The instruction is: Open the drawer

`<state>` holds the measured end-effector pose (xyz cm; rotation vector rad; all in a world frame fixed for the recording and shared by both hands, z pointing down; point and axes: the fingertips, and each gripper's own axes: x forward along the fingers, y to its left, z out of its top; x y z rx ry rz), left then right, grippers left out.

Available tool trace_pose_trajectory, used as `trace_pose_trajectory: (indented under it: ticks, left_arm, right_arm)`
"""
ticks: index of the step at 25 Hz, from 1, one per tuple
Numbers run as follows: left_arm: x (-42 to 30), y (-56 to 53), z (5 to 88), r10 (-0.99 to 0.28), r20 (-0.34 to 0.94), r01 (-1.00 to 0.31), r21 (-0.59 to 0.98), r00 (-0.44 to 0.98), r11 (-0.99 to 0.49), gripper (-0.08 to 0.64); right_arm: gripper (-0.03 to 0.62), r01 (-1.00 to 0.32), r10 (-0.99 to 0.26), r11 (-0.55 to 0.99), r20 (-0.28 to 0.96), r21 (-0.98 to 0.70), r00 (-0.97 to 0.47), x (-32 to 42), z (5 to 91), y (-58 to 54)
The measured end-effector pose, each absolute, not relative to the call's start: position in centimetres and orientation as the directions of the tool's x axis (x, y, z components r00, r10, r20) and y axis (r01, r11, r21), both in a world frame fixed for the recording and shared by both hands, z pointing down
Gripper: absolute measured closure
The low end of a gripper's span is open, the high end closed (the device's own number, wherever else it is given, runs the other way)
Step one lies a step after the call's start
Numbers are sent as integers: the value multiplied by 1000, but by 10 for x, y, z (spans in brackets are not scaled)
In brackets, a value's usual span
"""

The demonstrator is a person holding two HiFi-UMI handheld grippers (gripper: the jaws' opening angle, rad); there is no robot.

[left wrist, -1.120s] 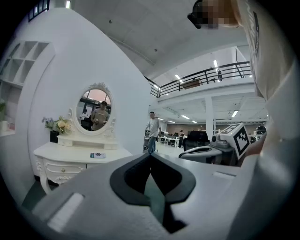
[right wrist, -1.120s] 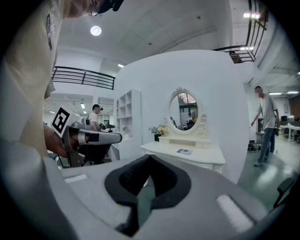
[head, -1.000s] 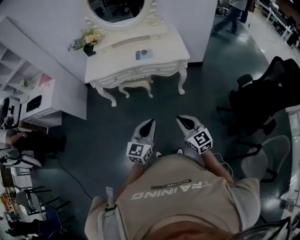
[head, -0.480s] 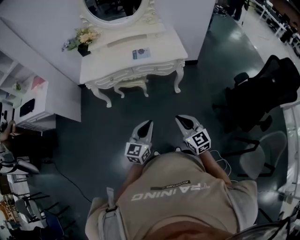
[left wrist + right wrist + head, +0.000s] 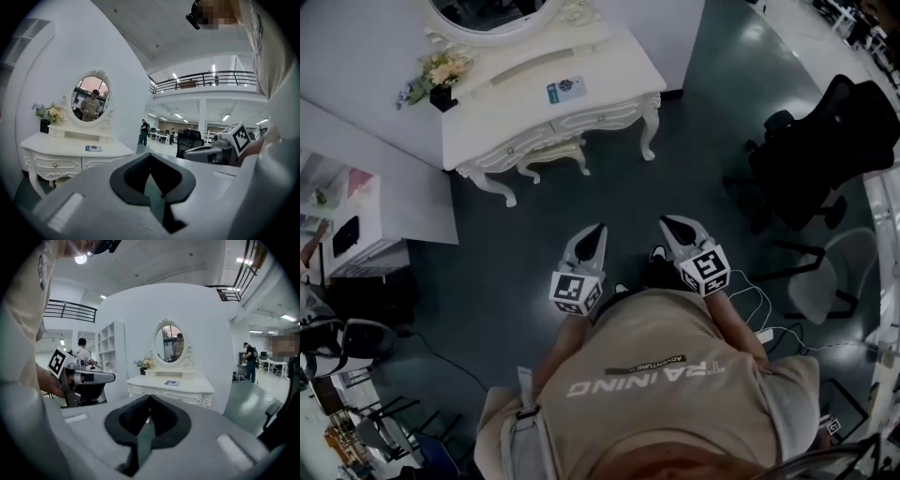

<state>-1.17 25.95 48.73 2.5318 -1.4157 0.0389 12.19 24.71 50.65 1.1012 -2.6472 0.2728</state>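
A white dressing table (image 5: 534,94) stands against the wall at the top of the head view. Its drawer fronts (image 5: 591,119) face me and are closed. The drawers also show in the left gripper view (image 5: 54,165) and in the right gripper view (image 5: 166,396). My left gripper (image 5: 598,228) and right gripper (image 5: 667,222) hover side by side over the dark floor, well short of the table. Both point toward it. Each gripper is shut with nothing between its jaws, the left gripper (image 5: 150,155) and the right gripper (image 5: 150,397) alike.
A small stool (image 5: 553,155) sits under the table. A flower pot (image 5: 436,80), a small card (image 5: 565,89) and an oval mirror (image 5: 487,14) are on top. A black office chair (image 5: 825,141) is at right, a white shelf unit (image 5: 356,225) at left, and cables (image 5: 769,319) lie on the floor.
The dressing table has slid left and up in the head view. Both grippers stay shut and side by side, a little lower than before.
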Motion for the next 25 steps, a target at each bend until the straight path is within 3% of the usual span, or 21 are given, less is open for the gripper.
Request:
trace_pose_trajectory:
  ticks: [13, 25]
  left_arm:
    - [6, 115, 494, -873, 235, -903, 149, 428, -403, 554]
    - [15, 21, 506, -931, 280, -968, 157, 235, -197, 554]
  right_arm:
    - [589, -650, -595, 751, 307, -116, -743, 134, 548, 84]
    - [589, -531, -468, 826, 295, -190, -833, 136, 572, -17]
